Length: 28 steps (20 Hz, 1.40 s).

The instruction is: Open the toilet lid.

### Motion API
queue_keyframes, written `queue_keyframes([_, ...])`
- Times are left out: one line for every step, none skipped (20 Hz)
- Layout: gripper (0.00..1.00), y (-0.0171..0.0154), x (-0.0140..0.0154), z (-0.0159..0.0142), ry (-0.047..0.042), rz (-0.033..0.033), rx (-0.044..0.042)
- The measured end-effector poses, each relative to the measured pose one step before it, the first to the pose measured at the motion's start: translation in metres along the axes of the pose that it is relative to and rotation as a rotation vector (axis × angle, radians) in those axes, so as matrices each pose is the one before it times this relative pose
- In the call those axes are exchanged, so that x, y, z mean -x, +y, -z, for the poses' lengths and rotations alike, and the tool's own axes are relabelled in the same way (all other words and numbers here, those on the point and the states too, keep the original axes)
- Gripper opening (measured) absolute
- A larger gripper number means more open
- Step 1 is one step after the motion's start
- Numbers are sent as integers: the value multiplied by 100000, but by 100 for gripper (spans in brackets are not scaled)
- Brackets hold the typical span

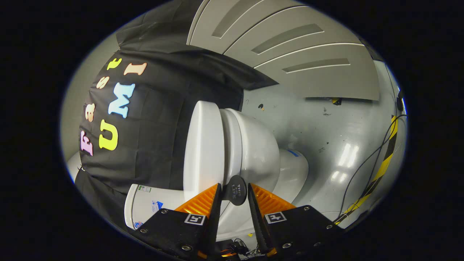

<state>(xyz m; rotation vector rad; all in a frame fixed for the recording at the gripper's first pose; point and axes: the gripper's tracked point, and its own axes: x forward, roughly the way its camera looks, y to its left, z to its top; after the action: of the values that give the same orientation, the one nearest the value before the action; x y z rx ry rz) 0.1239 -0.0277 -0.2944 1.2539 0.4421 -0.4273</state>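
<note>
We see the view rolled on its side, so the toilet lies sideways across the middle of it, with the bowl toward the grey floor and the cistern beside the black booth wall.

The toilet lid is white and smooth. It stands slightly away from the seat, with a narrow gap showing between them, though we cannot tell how far it is lifted.

A small dark round tab sticks out from the lid's edge, just ahead of the fingers.

Our tool is partly open. Its two fingers stand on either side of the dark tab, with the tab between their tips. We cannot tell whether either finger presses on it.

Beyond the toilet, the floor carries a yellow and black striped tape and thin dark cables running beside it. Pale panelled doors stand farther off.
</note>
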Motion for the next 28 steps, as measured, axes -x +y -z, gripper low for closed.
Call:
queue_keyframes([43, -15, -30, -31, 184, 192, 459])
queue_keyframes([39, -100, -155, 10, 593, 269, 288])
queue_keyframes([36, -28, 31, 4, 757, -40, -527])
queue_keyframes([33, -194, -52, -109, 341, 323, -548])
queue_keyframes([29, -87, -77, 11, 341, -385, -820])
queue_keyframes([24, -60, 86, -73, -20, 20, -604])
queue_keyframes([20, -109, -28, 97, -101, -36, -206])
queue_keyframes([18, 42, -7, -27, -565, 90, 504])
queue_keyframes([18, 145, 22, -107, -553, -264, 396])
queue_keyframes([15, 105, 156, -62, -722, -286, 50])
queue_keyframes([13, 46, 30, -75, -379, -259, -653])
queue_keyframes([11, 30, -22, -34, -234, -403, -816])
queue_keyframes([10, 8, -6, 99, 145, -166, -833])
queue_keyframes([8, -54, 11, 131, 444, -5, -485])
queue_keyframes([8, -27, -109, 4, 297, 185, 146])
queue_keyframes([8, 112, 109, -97, 120, -135, 258])
queue_keyframes([7, 78, 12, 63, 723, -105, 267])
queue_keyframes([5, 203, 61, -152, -169, -756, 53])
queue_keyframes([4, 160, 60, -70, 224, -654, -316])
queue_keyframes([0, -42, 45, -51, -128, -99, -42])
queue_keyframes([0, 21, -21, 66, -121, -9, 121])
queue_keyframes([0, 1, 22, 45, 149, 71, 185])
queue_keyframes([0, 21, -70, -25, 78, 209, 468])
queue_keyframes([0, 51, 40, 5, 323, 368, 247])
queue_keyframes([0, 47, 35, -70, 214, 370, 287])
queue_keyframes([0, 125, -9, 64, 267, 349, 668])
queue_keyframes([0, 52, -8, 29, 498, 676, 857])
queue_keyframes([0, 30, 78, -8, 712, 899, 728])
